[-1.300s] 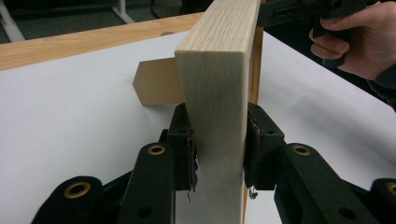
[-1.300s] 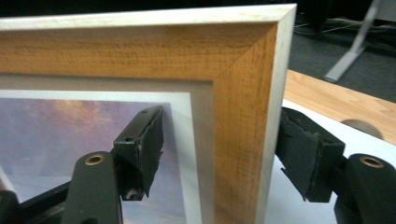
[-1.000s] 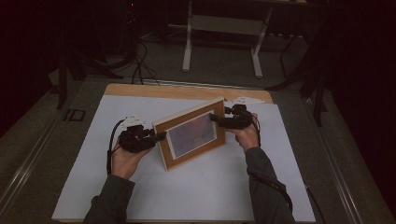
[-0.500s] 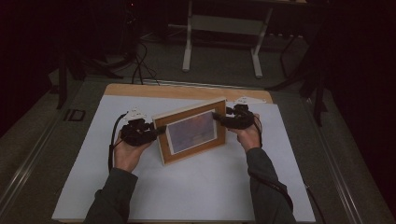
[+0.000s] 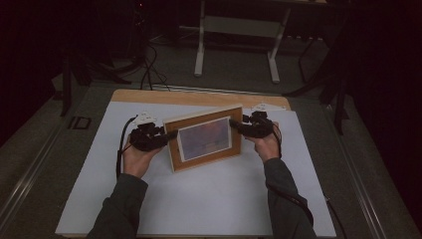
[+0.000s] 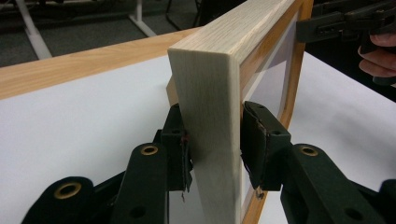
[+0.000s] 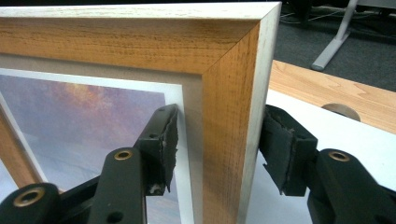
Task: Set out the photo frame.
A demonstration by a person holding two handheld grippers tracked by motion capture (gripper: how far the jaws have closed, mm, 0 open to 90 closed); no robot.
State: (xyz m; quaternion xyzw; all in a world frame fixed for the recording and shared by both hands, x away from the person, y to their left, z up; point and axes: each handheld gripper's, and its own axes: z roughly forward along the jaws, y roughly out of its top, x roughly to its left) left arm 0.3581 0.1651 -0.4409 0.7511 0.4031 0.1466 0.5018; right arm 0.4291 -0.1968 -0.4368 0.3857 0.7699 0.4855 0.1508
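A wooden picture frame (image 5: 206, 139) with a purple-orange print stands nearly upright on the white mat (image 5: 199, 199), its bottom edge on the mat. My left gripper (image 5: 169, 135) is shut on the frame's left side; in the left gripper view both pads press the pale side (image 6: 210, 93) of the frame between the jaws of the gripper (image 6: 215, 144). My right gripper (image 5: 236, 124) is shut on the right side near the top corner. In the right gripper view one pad (image 7: 163, 140) lies on the front, the other behind the frame (image 7: 229, 93).
The mat lies on a wooden table (image 5: 199, 97) whose bare strip shows at the far edge. Beyond it is dark floor with cables (image 5: 149, 64) and a white stand (image 5: 234, 30). The right hand and gripper (image 6: 345, 21) show past the frame.
The frame has been tipped up from a leaning pose to nearly upright. Both grippers kept their hold, and the left one moved slightly away from the person.
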